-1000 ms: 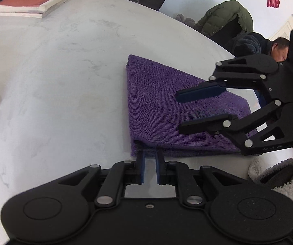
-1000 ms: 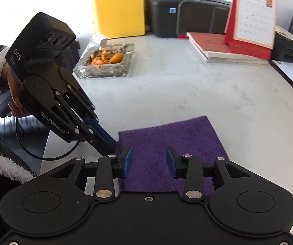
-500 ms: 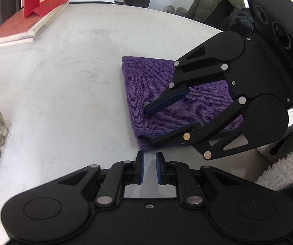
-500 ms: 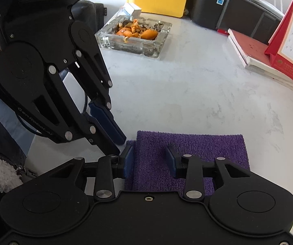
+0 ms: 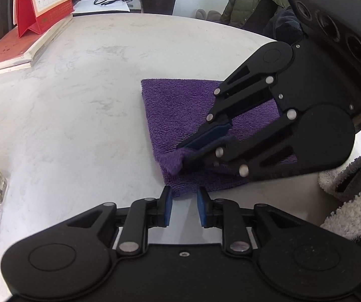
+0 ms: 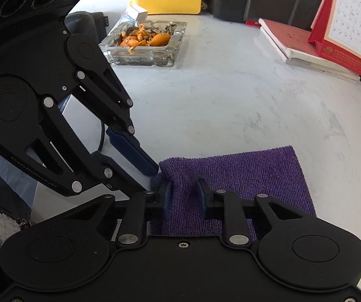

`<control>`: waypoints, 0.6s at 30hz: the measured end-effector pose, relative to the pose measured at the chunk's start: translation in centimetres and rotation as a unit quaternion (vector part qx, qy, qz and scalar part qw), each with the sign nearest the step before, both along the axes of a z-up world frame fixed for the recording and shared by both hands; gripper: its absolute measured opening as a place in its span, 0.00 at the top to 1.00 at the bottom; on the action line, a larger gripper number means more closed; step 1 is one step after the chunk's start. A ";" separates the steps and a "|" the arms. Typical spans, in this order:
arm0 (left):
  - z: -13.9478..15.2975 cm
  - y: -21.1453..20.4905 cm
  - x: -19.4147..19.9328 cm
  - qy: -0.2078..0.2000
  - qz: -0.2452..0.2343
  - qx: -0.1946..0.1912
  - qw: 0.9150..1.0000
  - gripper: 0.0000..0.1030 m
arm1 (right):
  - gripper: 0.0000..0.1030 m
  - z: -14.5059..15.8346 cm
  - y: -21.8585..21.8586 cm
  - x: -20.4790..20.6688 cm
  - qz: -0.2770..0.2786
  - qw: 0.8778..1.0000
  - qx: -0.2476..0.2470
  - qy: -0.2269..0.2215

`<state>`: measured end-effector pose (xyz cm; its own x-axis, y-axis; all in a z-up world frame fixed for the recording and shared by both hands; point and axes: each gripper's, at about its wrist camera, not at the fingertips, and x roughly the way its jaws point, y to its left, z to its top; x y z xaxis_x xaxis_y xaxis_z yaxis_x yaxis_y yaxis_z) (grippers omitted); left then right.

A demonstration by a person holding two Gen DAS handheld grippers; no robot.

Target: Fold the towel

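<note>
On the desk (image 6: pixel 230 95) we see the towel (image 6: pixel 243 176) near the front edge. Behind it, to the left, stands the glass dish (image 6: pixel 145 47); to the right lie books (image 6: pixel 303 50) with a calendar (image 6: pixel 346 22) on them.

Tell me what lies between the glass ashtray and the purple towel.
Nothing: in the right wrist view, only bare marble tabletop stretches between the glass ashtray and the purple towel. The left gripper reaches in from the side, clear of that stretch.
</note>
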<state>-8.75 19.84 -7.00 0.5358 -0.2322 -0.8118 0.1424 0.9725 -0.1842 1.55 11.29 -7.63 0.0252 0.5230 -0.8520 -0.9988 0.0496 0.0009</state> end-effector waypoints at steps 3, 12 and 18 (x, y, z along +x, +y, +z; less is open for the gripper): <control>0.7 0.0 -0.5 -0.009 0.001 -0.002 1.000 0.81 | 0.91 0.2 -0.4 1.2 -0.026 0.999 0.009 0.037; 0.4 -0.8 -0.3 -0.006 -0.013 0.008 1.000 0.81 | 0.93 1.4 -1.3 2.1 -0.035 0.997 0.032 0.063; 0.2 -0.5 -0.5 -0.002 -0.009 0.006 1.000 0.81 | 0.94 3.6 -2.1 2.2 -0.021 0.996 0.049 0.071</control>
<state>-9.29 19.31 -6.76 0.5349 -0.2318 -0.8125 0.1596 0.9720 -0.1722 3.80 9.20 -4.06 -0.0677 0.6041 -0.7941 -0.9853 0.0846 0.1484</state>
